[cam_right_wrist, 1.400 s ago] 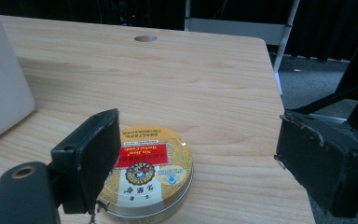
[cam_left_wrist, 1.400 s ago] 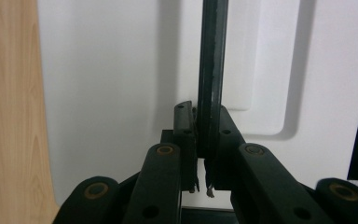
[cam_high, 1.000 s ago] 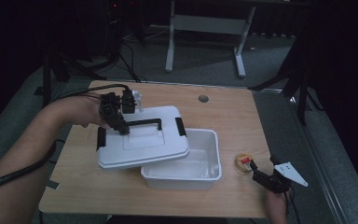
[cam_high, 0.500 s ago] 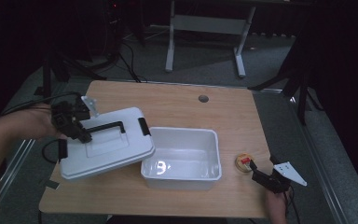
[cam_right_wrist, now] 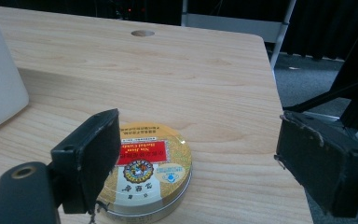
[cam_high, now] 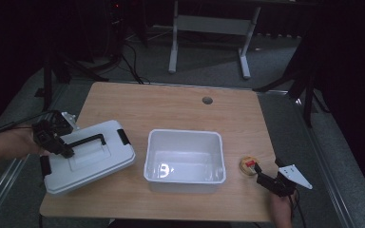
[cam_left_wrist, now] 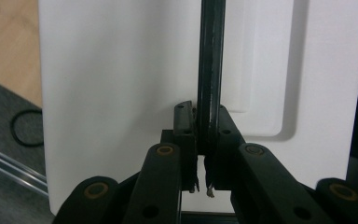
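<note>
Two grippers: our left gripper (cam_high: 65, 151) clenched the lid's (cam_high: 92, 159) black handle (cam_left_wrist: 210, 70) at the table's left edge; our right gripper (cam_right_wrist: 198, 161), jaws spread, faced the tin (cam_right_wrist: 148, 170) right of the box (cam_high: 185, 154).

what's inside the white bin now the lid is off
Nothing visible: the white bin shows a bare, glossy bottom in the high view. Its near wall hides a strip of the floor behind it. The lid sits to its left, held by the left gripper.
</note>
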### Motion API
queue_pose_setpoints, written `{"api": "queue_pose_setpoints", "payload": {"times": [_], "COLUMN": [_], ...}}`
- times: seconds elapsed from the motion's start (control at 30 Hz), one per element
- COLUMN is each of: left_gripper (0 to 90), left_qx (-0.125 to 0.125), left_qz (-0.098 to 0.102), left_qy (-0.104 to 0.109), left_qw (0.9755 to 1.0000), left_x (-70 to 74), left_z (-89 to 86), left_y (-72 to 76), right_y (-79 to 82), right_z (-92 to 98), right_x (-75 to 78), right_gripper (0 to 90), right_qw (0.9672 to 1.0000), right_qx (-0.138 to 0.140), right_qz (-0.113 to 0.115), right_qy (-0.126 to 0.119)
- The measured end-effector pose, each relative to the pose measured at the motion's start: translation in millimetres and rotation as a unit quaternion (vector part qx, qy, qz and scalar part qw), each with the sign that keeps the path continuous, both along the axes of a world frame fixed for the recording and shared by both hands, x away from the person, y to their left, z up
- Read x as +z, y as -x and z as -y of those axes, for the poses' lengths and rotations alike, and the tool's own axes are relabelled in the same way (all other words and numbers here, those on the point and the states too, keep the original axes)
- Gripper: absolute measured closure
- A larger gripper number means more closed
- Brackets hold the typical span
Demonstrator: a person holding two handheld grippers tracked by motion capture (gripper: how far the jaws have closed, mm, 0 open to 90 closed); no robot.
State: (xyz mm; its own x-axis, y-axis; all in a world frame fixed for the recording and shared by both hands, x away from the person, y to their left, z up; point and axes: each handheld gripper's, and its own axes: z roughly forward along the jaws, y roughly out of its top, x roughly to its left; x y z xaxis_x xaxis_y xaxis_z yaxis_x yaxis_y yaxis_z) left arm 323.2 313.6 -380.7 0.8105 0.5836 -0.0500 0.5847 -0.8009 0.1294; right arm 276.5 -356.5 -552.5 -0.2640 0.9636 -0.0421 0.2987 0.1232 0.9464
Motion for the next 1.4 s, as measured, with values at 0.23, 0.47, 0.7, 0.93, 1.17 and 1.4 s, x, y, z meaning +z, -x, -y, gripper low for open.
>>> {"api": "queue_pose_setpoints", "payload": {"times": [0.23,0.47,0.7,0.93,1.17,1.4], "left_gripper": [83.4,83.3,83.2,83.2,72.2,28.1], "left_qx": [0.023,0.050,0.045,0.052,0.063,0.078], "left_qz": [-0.001,0.002,-0.009,-0.025,-0.024,-0.012], "left_qy": [0.004,0.015,0.013,0.026,0.051,0.062], "left_qw": [0.9997,0.9986,0.9989,0.9980,0.9964,0.9950], "left_x": [-34.6,-67.8,-91.3,-111.8,-112.4,-109.2], "left_z": [-4.9,3.2,11.6,12.0,7.6,7.4], "left_y": [-15.6,-36.1,-41.8,-41.6,-40.9,-43.2], "right_y": [0.0,0.1,0.3,0.2,-0.6,-7.6], "right_z": [-0.1,0.4,1.4,1.2,6.0,12.5], "right_x": [0.0,0.0,0.0,0.1,0.5,4.5], "right_gripper": [13.3,13.3,13.3,13.3,13.3,14.1], "right_qw": [1.0000,1.0000,1.0000,1.0000,0.9994,0.9938], "right_qx": [0.002,0.004,0.006,0.006,0.018,0.075], "right_qz": [0.000,0.001,0.001,0.000,-0.020,-0.080], "right_qy": [0.001,-0.002,-0.006,-0.006,-0.023,-0.018]}}
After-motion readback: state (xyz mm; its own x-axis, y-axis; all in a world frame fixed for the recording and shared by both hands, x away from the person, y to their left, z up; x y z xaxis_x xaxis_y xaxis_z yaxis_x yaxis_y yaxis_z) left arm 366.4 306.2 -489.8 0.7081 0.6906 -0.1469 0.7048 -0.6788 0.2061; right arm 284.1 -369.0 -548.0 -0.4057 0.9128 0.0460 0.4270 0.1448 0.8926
